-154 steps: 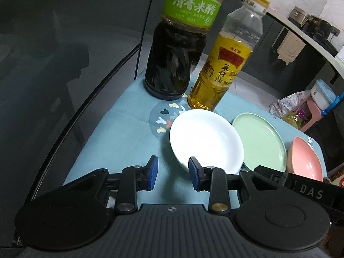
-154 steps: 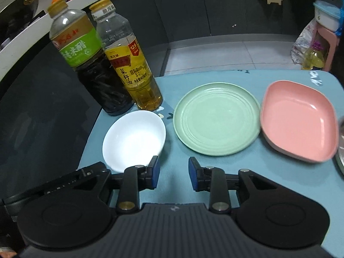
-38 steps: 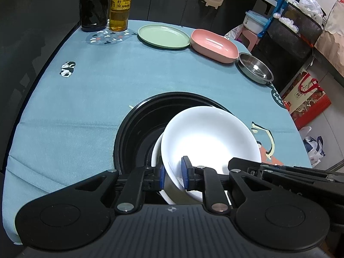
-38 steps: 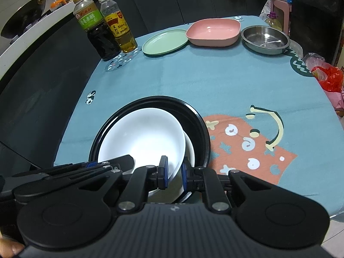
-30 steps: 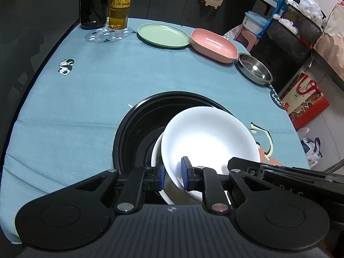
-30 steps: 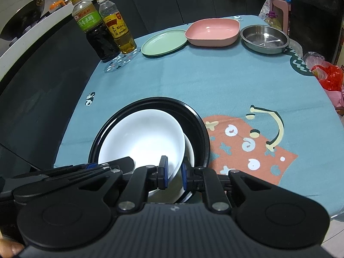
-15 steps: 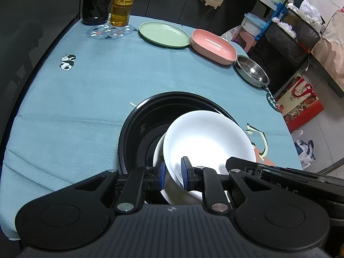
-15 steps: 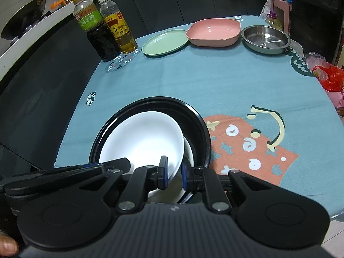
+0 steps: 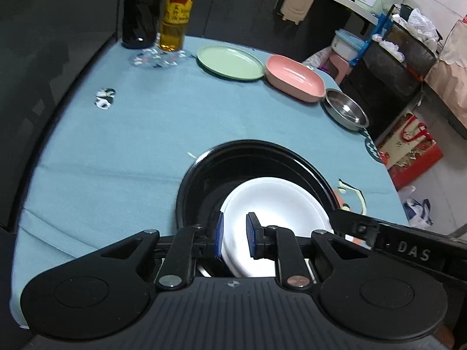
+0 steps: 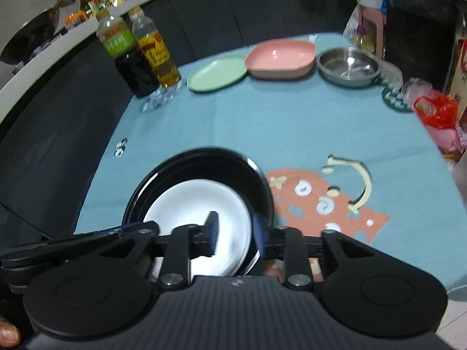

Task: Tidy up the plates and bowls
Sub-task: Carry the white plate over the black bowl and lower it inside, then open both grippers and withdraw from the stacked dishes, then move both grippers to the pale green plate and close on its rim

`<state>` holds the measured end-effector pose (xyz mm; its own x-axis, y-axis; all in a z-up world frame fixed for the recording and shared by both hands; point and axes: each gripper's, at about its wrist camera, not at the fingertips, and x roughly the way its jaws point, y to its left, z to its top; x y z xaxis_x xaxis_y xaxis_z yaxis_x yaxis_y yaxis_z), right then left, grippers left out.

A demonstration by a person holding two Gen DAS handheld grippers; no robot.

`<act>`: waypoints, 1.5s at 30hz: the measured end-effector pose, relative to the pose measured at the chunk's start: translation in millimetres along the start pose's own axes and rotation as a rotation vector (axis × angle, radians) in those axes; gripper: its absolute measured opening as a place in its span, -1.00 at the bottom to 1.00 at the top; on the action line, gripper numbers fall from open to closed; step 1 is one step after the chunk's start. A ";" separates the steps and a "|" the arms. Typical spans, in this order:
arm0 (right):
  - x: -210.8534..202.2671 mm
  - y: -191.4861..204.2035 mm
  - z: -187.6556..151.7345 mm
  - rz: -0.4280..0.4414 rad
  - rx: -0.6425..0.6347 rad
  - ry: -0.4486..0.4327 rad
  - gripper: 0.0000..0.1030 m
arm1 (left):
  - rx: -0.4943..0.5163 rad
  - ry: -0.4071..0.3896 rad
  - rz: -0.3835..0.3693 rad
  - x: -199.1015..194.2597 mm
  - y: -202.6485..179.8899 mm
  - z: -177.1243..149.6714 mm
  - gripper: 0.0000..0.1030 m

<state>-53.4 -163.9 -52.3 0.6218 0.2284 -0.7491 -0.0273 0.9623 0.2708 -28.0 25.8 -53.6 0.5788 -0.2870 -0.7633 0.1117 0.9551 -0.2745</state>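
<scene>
A white bowl (image 9: pixel 277 213) lies stacked on another white dish inside a large black plate (image 9: pixel 233 160) at the near edge of the blue tablecloth; it also shows in the right wrist view (image 10: pixel 198 204) inside the black plate (image 10: pixel 204 157). My left gripper (image 9: pixel 235 234) is open, its pads either side of the bowl's near rim with a gap. My right gripper (image 10: pixel 235 233) is open over the bowl's right rim, not touching. A green plate (image 9: pixel 230 62), a pink dish (image 9: pixel 294 77) and a steel bowl (image 9: pixel 346 112) stand at the far side.
Two bottles, dark vinegar (image 9: pixel 140 14) and yellow oil (image 9: pixel 176 17), stand at the far left corner. The table edge drops off at right, with bags (image 9: pixel 411 151) on the floor. The right gripper's body (image 9: pixel 408 250) crosses the left view's lower right.
Both grippers have opened and let go of the white bowl, which now rests in the black plate. Both have pulled back and up a little.
</scene>
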 end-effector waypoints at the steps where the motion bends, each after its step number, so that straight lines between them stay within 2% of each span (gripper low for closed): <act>1: -1.9 -0.3 0.3 -0.005 -0.004 -0.011 -0.44 | -0.004 -0.001 -0.008 -1.2 1.0 0.7 -0.72; 13: 1.7 -1.7 1.3 0.008 -0.005 -0.008 -0.43 | 0.010 -0.037 -0.001 -10.6 0.2 2.1 -0.72; 28: 12.3 -9.6 15.6 0.002 0.017 -0.004 -0.43 | -0.008 -0.073 0.051 -6.0 10.5 25.7 -0.67; 35: 24.1 -13.4 31.4 -0.006 0.035 -0.004 -0.43 | -0.029 -0.080 0.083 5.3 21.5 43.1 -0.63; 45: 49.6 -23.8 60.5 -0.042 0.073 0.005 -0.43 | -0.058 -0.071 0.127 43.4 35.5 82.1 -0.56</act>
<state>25.5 -184.4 -59.3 0.6169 0.1889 -0.7640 0.0563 0.9577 0.2822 67.4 53.2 -48.5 0.6409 -0.1566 -0.7514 -0.0113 0.9769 -0.2133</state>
